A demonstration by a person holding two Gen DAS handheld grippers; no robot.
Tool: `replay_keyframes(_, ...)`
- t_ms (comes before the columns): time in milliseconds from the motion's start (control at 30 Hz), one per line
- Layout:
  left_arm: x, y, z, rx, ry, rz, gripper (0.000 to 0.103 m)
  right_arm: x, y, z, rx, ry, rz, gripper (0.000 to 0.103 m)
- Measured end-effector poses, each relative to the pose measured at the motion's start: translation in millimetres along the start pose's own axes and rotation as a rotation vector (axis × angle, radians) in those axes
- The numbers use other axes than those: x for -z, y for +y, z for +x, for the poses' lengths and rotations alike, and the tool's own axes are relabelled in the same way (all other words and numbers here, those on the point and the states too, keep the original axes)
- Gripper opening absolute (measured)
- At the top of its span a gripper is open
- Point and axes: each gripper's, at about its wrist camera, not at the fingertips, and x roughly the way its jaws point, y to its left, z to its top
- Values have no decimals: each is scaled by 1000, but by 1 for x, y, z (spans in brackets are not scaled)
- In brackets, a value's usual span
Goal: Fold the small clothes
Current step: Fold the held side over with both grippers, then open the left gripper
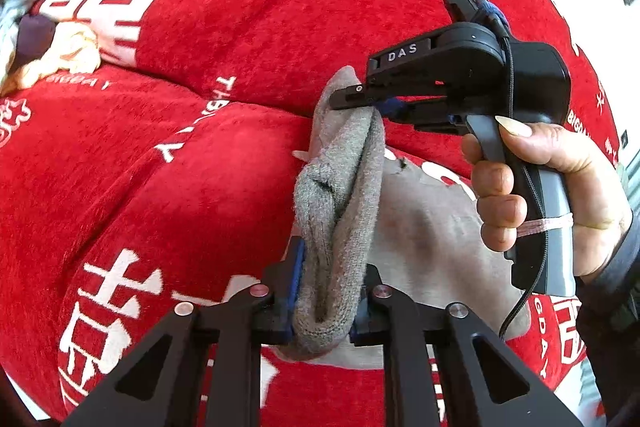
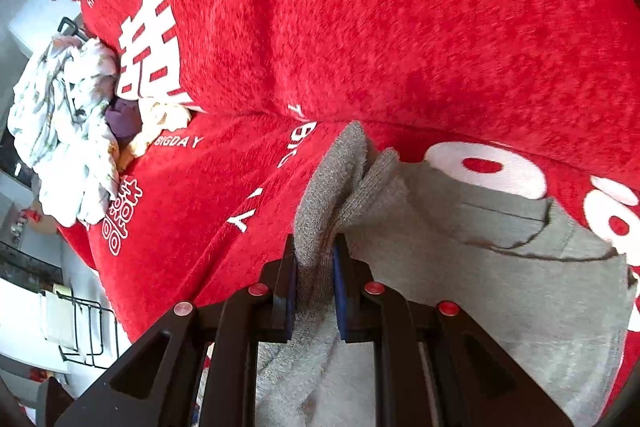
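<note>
A gray garment (image 1: 340, 227) is gripped by both the left claw (image 1: 326, 301) and right claw (image 2: 316, 287). Beyond them a red blanket (image 1: 240, 27) is spread, with a heap of clothes (image 2: 68, 131) far left.

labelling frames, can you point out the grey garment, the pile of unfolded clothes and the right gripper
grey garment (image 2: 500, 267), right wrist view, on its flat body.
pile of unfolded clothes (image 2: 64, 131), right wrist view, on the white patterned cloth.
right gripper (image 1: 352, 99), left wrist view, at its fingertips on the bunched edge.
</note>
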Motion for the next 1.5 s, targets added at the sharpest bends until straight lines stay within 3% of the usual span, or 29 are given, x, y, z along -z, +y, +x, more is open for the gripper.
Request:
replay_keyframes(467,-3,-86,3,-85,52,147,18,16,-62,-54,-19,-48,48,16)
replay_keyframes(700,7,-145,11,-130,56,274,18,22,-93,-78,-88,-80,29,16)
replay_keyframes(1233,38,-240,53,-131,120,430,18,42,-167,-118,-140,-132,15,16)
replay_keyframes(1500,55,-271,77,-129,167,492,18,66,-218,-115,-160,-143,87,16)
